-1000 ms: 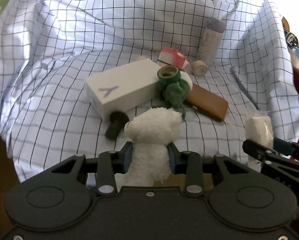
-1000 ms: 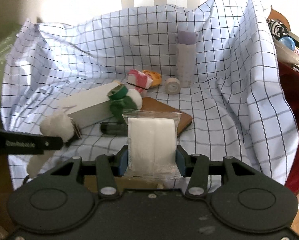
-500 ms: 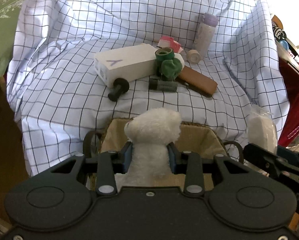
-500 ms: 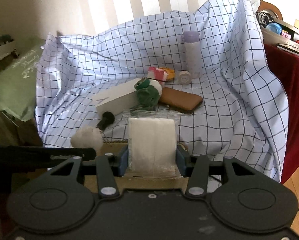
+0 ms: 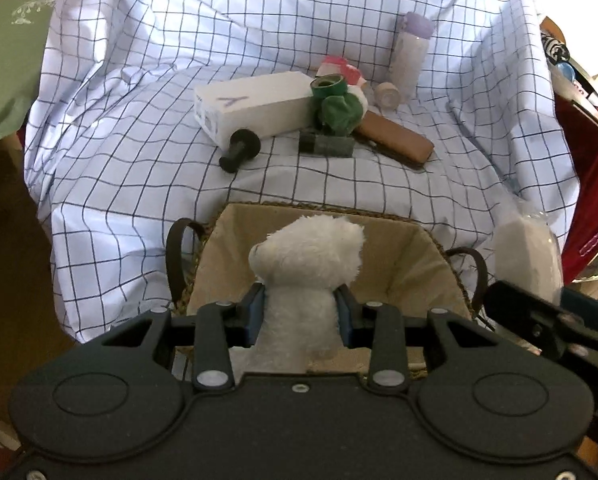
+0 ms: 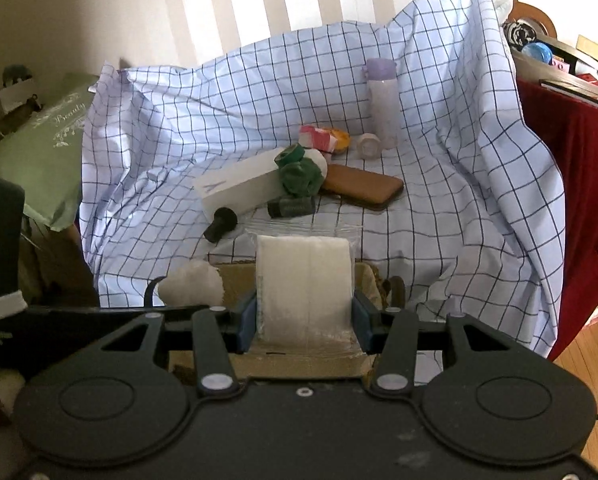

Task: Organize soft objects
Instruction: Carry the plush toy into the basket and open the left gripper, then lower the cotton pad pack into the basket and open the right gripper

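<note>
A: Now, clutter first. What lies on the checked cloth (image 5: 139,128)?

B: One white box (image 5: 255,106) marked with a purple Y, lying lengthwise mid-cloth. One dark dumbbell-shaped piece (image 5: 239,152) touching its near end. One dark grey cylinder (image 5: 326,145) on its side just beside the box. One green tape roll (image 5: 328,85) atop a green cloth bundle (image 5: 339,110). One brown flat case (image 5: 395,139) angled toward the right edge.

A: Toward the far edge?

B: One pale bottle with a lilac cap (image 5: 411,56), upright. One small beige tape roll (image 5: 387,94) at its foot. One pink-and-white item (image 5: 341,69), and in the right wrist view one orange thing (image 6: 339,138) behind it; can't tell what.

A: Anything between the tools and the cloth?

B: One woven basket (image 5: 403,252), tan lining, two dark loop handles, set against the cloth's near edge. Beyond the cloth: green bag (image 6: 39,152) off the left edge, red drape (image 6: 579,184) off the right.

A: Tools?

B: Left gripper (image 5: 299,312) pinches one white plush toy (image 5: 307,256) at the neck, head above the basket's lining. Right gripper (image 6: 305,318) clamps one white pad in clear wrap (image 6: 305,276), upright, over the basket's near rim. Pad also shows at the right of the left wrist view.
</note>
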Motion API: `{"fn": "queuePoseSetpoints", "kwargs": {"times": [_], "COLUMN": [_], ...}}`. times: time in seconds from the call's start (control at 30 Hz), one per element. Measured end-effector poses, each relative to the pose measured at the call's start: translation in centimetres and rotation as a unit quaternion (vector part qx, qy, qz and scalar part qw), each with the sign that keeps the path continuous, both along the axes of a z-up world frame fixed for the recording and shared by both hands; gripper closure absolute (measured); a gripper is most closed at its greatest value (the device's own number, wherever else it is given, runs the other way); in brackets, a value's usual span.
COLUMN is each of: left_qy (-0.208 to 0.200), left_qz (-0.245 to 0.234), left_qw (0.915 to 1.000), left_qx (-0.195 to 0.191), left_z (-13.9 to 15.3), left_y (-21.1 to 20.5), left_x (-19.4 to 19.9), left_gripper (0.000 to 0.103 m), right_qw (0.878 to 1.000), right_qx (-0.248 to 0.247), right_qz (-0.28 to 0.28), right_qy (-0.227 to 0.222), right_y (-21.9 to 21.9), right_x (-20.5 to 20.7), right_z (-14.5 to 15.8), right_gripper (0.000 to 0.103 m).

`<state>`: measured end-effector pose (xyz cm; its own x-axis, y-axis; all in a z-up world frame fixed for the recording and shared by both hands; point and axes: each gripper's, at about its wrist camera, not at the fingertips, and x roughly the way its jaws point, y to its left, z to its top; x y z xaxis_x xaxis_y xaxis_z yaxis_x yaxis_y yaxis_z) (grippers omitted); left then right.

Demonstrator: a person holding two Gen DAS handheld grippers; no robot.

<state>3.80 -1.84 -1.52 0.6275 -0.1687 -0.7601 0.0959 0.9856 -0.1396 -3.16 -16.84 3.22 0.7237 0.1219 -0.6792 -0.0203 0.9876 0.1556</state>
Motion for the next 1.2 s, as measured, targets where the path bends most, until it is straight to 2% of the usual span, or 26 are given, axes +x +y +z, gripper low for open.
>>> {"fn": "queuePoseSetpoints", "kwargs": {"times": [0.37, 0.4, 0.47, 0.63, 0.73, 1.03, 1.13, 1.2], "left_qy": [0.003, 0.002, -0.001, -0.01, -0.008, -0.011, -0.011, -0.011], "left_qz": [0.018, 0.02, 0.025, 0.036, 0.043, 0.051, 0.05, 0.051], "left_qw": [0.9997, 0.9997, 0.9995, 0.9989, 0.9986, 0.9976, 0.9976, 0.9975], "left_qx": [0.016, 0.018, 0.019, 0.026, 0.029, 0.045, 0.046, 0.047], "left_z": [-0.5, -0.5, -0.4, -0.2, -0.3, -0.4, -0.4, -0.4], "left_y": [0.2, 0.2, 0.3, 0.7, 0.8, 0.6, 0.7, 0.7], "left_x": [-0.1, -0.1, -0.1, -0.3, -0.4, -0.9, -0.9, -0.9], "left_gripper": [0.062, 0.06, 0.049, 0.046, 0.038, 0.038, 0.038, 0.038], "right_qw": [1.0, 1.0, 1.0, 0.999, 0.999, 0.999, 0.999, 0.998], "right_qx": [0.0, -0.001, -0.001, -0.002, -0.005, -0.013, -0.012, -0.011], "right_qz": [-0.007, -0.006, -0.005, -0.004, -0.003, 0.007, 0.007, 0.006], "right_qy": [0.02, 0.022, 0.025, 0.035, 0.042, 0.05, 0.051, 0.054], "right_y": [0.0, 0.0, 0.1, 0.0, 0.0, 0.6, 0.7, 0.7], "right_x": [0.4, 0.4, 0.6, 0.9, 1.2, 2.0, 2.2, 2.3], "right_z": [-0.7, -0.7, -0.8, -1.2, -1.4, -2.1, -2.4, -2.5], "right_gripper": [0.055, 0.055, 0.055, 0.055, 0.055, 0.054, 0.046, 0.045]}}
